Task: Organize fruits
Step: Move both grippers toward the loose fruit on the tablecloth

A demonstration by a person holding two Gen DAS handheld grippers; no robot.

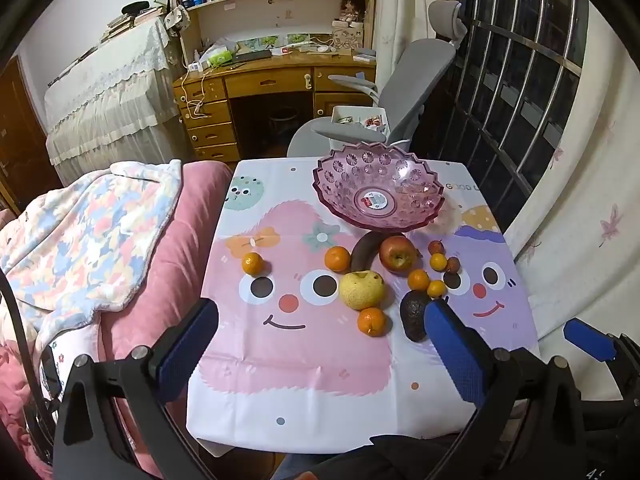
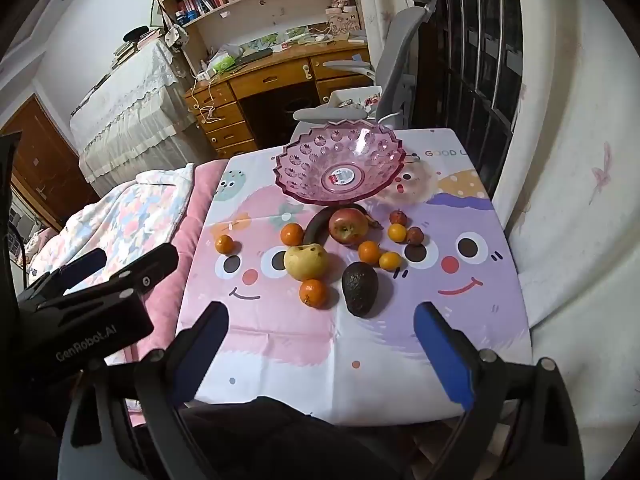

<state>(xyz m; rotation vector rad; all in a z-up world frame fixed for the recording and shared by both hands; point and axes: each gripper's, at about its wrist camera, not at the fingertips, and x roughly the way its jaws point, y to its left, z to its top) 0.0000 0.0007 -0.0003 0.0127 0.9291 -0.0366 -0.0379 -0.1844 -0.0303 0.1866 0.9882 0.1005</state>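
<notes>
Closest to the lens, the left gripper (image 1: 320, 332) and right gripper (image 2: 322, 330) both hung over the near edge of the table (image 2: 360, 380), jaws spread wide with nothing between them, probably just lining up a first pick. The fruit sat loose on the cartoon tablecloth (image 1: 300, 360): avocado (image 2: 359, 288) nearest, then a pear (image 2: 306, 261), apple (image 2: 348, 225), a dark banana (image 1: 366, 249) and several mandarins. The pink bowl (image 2: 340, 160) behind was empty, so I'd guess it's where everything goes.

Home bedroom: bed (image 1: 120, 264); bookshelf desk (image 1: 276, 76)
</notes>
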